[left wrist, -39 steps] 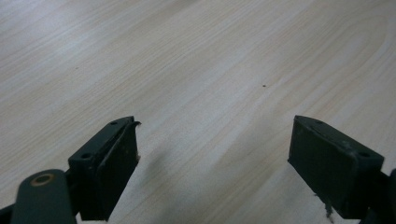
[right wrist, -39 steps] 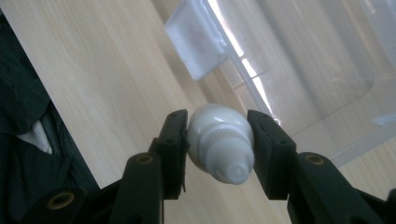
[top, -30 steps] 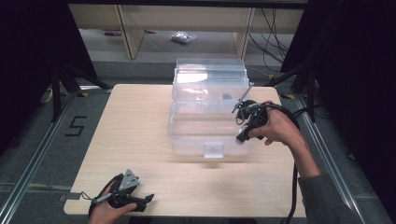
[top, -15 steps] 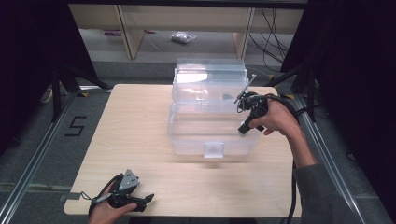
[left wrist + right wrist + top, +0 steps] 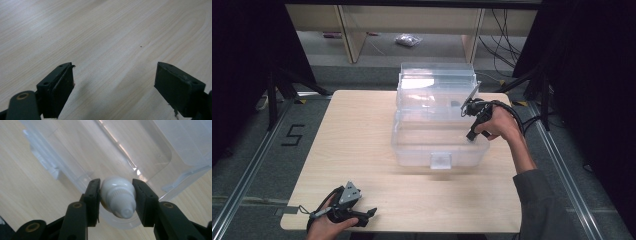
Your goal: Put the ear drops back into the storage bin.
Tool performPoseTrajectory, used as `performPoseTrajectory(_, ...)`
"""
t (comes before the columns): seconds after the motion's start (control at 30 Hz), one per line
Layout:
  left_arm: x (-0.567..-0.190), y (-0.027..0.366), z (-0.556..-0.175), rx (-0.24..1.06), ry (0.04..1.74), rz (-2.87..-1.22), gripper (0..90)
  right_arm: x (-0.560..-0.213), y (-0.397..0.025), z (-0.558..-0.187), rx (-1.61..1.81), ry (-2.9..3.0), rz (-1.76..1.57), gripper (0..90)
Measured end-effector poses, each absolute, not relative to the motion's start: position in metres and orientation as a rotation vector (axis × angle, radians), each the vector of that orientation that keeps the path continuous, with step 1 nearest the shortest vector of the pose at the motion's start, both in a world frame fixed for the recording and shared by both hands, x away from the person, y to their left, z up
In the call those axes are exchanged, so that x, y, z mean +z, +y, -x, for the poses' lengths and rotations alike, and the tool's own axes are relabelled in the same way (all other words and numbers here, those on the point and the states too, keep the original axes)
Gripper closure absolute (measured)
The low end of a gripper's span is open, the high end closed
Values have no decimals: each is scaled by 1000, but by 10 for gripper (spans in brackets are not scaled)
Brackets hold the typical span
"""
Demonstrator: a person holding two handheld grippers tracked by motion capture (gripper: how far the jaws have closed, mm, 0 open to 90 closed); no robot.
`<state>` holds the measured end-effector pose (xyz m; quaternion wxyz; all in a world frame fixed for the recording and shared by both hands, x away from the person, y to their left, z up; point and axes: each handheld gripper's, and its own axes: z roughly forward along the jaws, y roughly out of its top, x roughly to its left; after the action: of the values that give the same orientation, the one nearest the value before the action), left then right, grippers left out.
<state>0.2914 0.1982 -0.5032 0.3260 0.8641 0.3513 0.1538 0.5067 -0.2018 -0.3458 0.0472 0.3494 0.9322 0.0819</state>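
right gripper (image 5: 117,200) has its two black jaws closed against a small white bottle (image 5: 117,196), one jaw on each side of the bottle's round body, with the ribbed collar and nozzle tip pointing back toward the camera. in the right gripper view the bottle sits over the curved near corner of the clear plastic bin (image 5: 140,157), with the bin's rim just under and behind it and its see-through floor stretching away beyond. in the high view the right gripper (image 5: 472,135) hangs at the right end of the bin (image 5: 412,150), near its front right corner, with the person's hand just outside the bin wall. the bin's open lid (image 5: 437,75) stands up along the far side, so the inside is open from above. the table (image 5: 362,125) has broad bare wood to the left of the bin and in front of it.

left gripper (image 5: 362,216) rests low at the table's front left edge, well apart from the bin. in its own view its jaws stand wide apart over bare wood, gripping nothing (image 5: 113,82).
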Motion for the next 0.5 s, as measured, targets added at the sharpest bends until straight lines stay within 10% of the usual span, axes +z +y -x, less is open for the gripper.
performPoseTrajectory(0.5, -503, 199, -291, 407, 912, -2278, 152, -379, -205, -523, 183, 2854, -1125, 602)
